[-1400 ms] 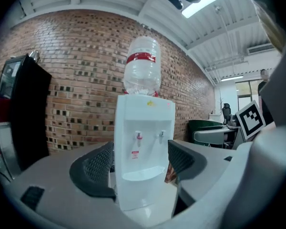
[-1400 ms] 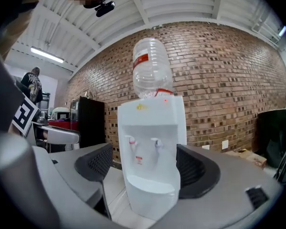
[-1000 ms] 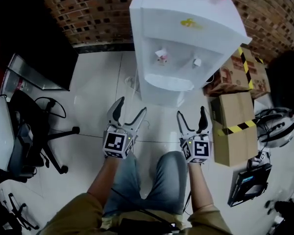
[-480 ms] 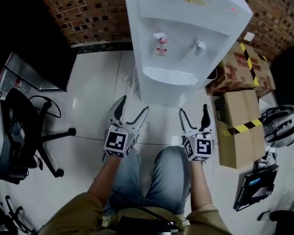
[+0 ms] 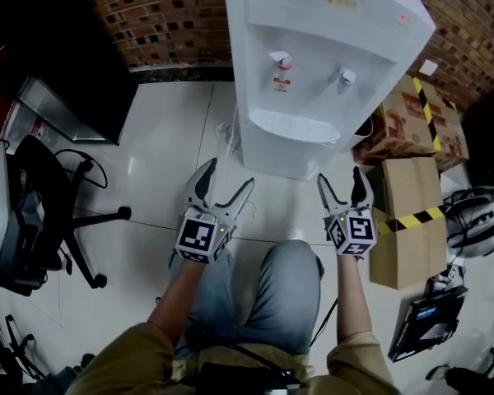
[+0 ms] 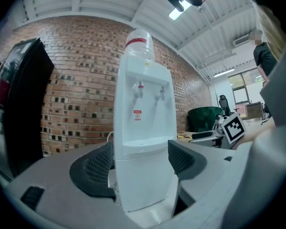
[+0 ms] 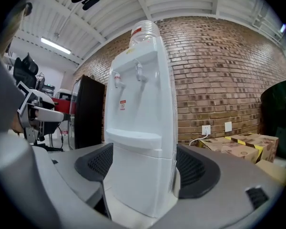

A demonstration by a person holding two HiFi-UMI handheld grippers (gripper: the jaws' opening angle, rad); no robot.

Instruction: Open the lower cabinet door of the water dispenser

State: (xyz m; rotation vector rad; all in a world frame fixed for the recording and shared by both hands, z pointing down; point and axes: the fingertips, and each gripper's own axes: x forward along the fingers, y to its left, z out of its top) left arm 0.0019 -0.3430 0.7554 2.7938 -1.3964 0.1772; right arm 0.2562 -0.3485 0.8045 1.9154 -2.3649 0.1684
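Brick wall ran behind the water dispenser, and white tile floor spread in front of it. The dispenser stood upright against the wall, white, with a bottle on top. A black cabinet stood to the dispenser's left, taped cardboard boxes lay just beside it on the right, and an office chair sat further out on the left. The lower cabinet door was in the dispenser's front below the drip ledge, looked shut, nothing touching it. The left gripper hung in front of the dispenser's base, jaws wide apart and empty, clear of it. The right gripper hung in front of the dispenser's right corner, jaws also spread wide, holding nothing. Two taps sat in the dispenser's upper recess.
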